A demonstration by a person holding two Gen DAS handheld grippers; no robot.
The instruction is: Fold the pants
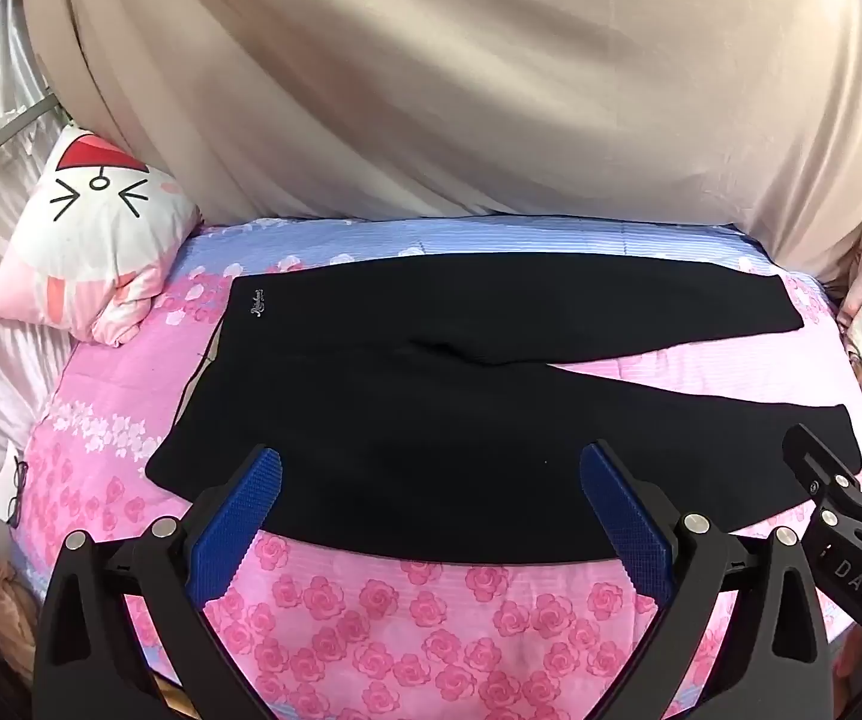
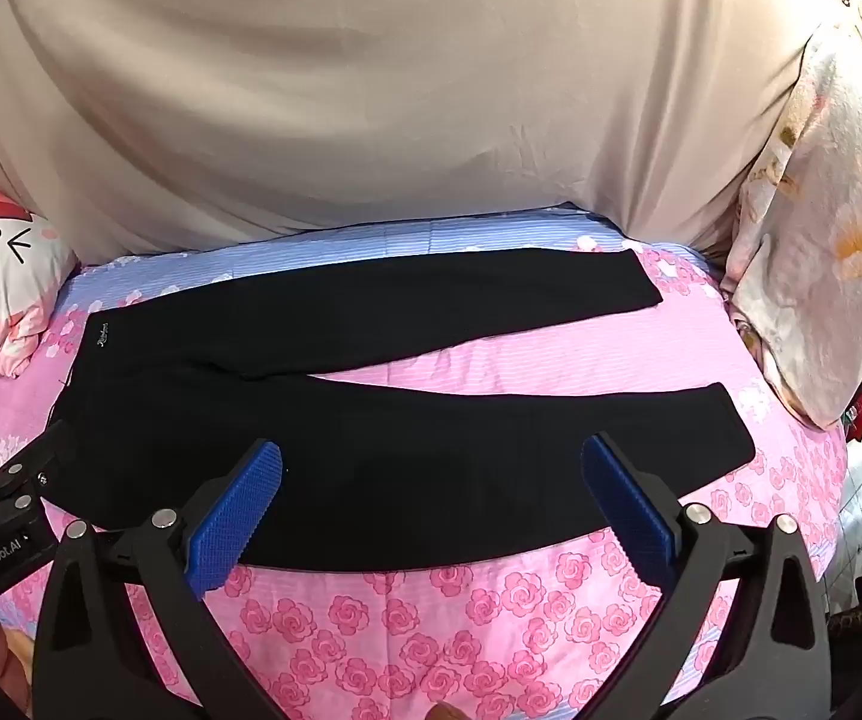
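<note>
Black pants (image 1: 431,396) lie flat on the pink floral bed sheet (image 1: 401,612), waistband to the left, both legs spread to the right with a gap between them. They also show in the right wrist view (image 2: 407,450). My left gripper (image 1: 431,468) is open and empty, hovering over the near edge of the pants by the waist and near leg. My right gripper (image 2: 431,468) is open and empty over the near leg. The right gripper also shows in the left wrist view (image 1: 844,468), and the left gripper in the right wrist view (image 2: 11,450).
A white and pink cat-face pillow (image 1: 95,240) lies at the bed's left end. A beige curtain (image 1: 460,90) hangs behind the bed. A floral quilt (image 2: 820,240) is bundled at the right end. Glasses (image 1: 17,492) lie at the left edge.
</note>
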